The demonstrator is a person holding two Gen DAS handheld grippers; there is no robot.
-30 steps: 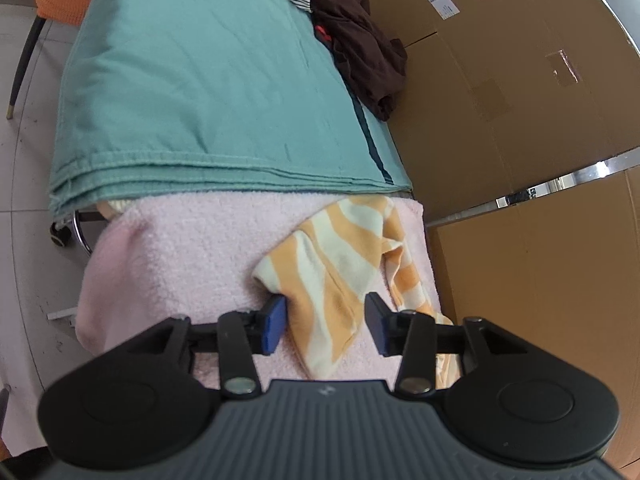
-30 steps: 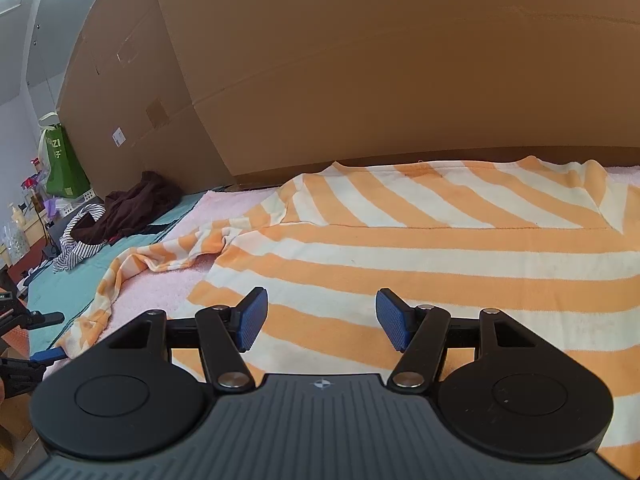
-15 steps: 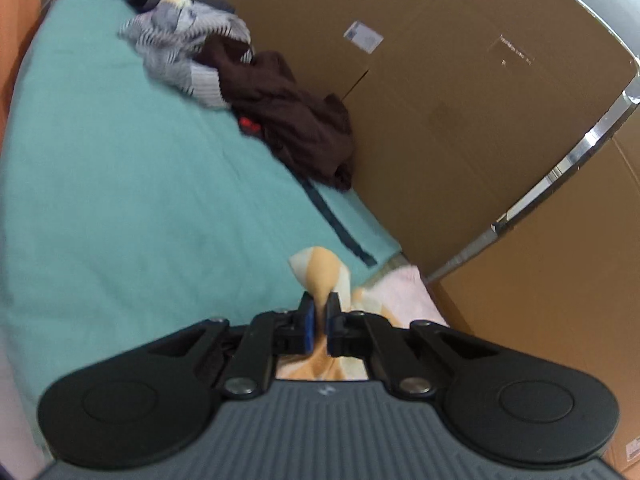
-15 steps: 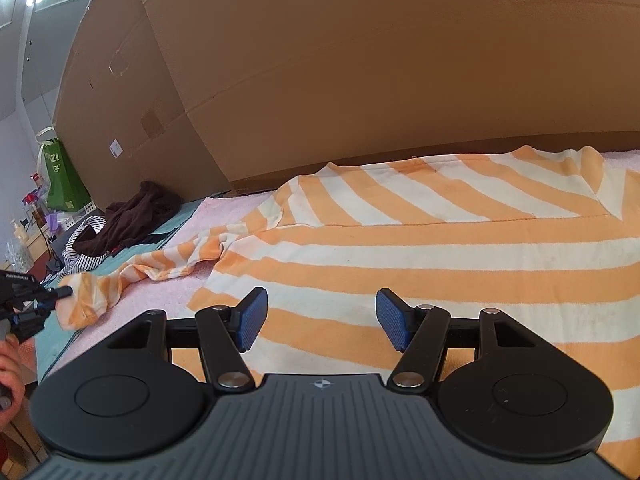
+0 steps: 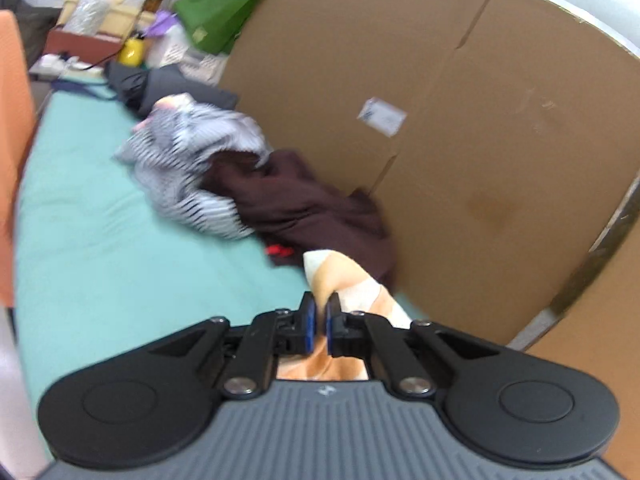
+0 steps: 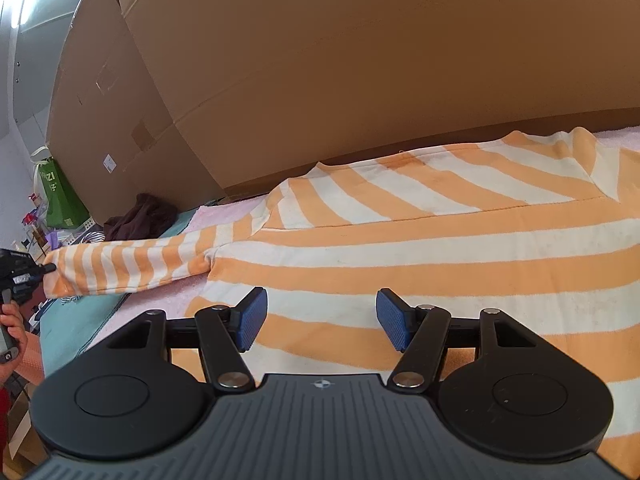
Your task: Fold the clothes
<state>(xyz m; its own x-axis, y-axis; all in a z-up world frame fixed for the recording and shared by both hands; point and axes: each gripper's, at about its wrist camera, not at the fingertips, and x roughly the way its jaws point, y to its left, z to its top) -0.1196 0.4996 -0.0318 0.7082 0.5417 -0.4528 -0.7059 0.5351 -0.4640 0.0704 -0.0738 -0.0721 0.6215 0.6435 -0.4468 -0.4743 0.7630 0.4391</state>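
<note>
An orange and white striped shirt (image 6: 420, 248) lies spread flat on a pink towel (image 6: 224, 216), against the cardboard wall. Its left sleeve (image 6: 132, 264) is stretched out straight to the left, lifted off the surface. My left gripper (image 5: 319, 322) is shut on the sleeve cuff (image 5: 340, 276), which sticks up between the blue pads. In the right wrist view that left gripper (image 6: 50, 268) shows at the far left edge, pinching the cuff's end. My right gripper (image 6: 320, 320) hovers open just above the shirt's lower body, nothing between its fingers.
A teal sheet (image 5: 100, 248) covers the surface left of the towel. A striped grey garment (image 5: 192, 176) and a dark brown garment (image 5: 304, 204) lie heaped by the cardboard boxes (image 5: 460, 140). A green bag (image 5: 224, 8) and clutter stand at the far end. A person's hand (image 6: 12, 332) shows at left.
My left gripper closed on the sleeve cuff, then lifted and pulled it out to the left, straightening the crumpled sleeve. The right gripper stayed put, open.
</note>
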